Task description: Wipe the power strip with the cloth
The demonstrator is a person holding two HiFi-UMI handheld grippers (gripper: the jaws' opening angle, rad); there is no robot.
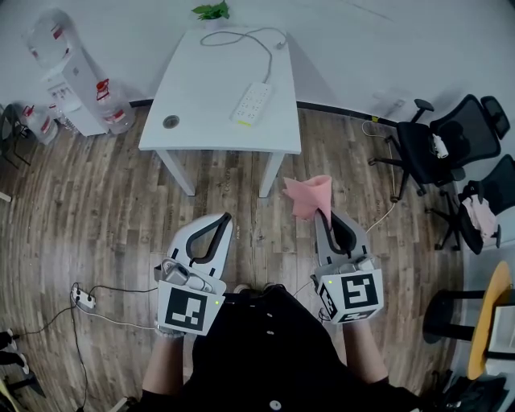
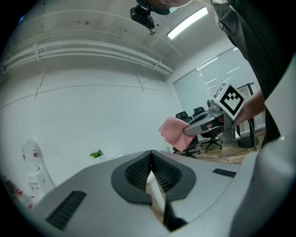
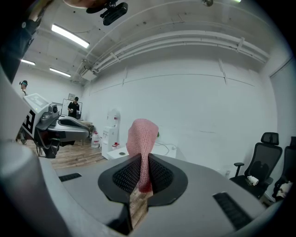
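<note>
A white power strip (image 1: 252, 102) lies on the white table (image 1: 197, 113) far ahead, its cord running to the table's back edge. My right gripper (image 1: 323, 216) is shut on a pink cloth (image 1: 306, 195), which sticks up past the jaws (image 3: 141, 139). The cloth (image 2: 176, 133) and right gripper also show in the left gripper view. My left gripper (image 1: 224, 220) is shut with nothing between its jaws. Both grippers are held over the wooden floor, well short of the table.
A water dispenser (image 1: 68, 76) with bottles stands left of the table. Black office chairs (image 1: 451, 141) are at the right. A second power strip with cables (image 1: 83, 299) lies on the floor at the left. A small plant (image 1: 212, 11) sits behind the table.
</note>
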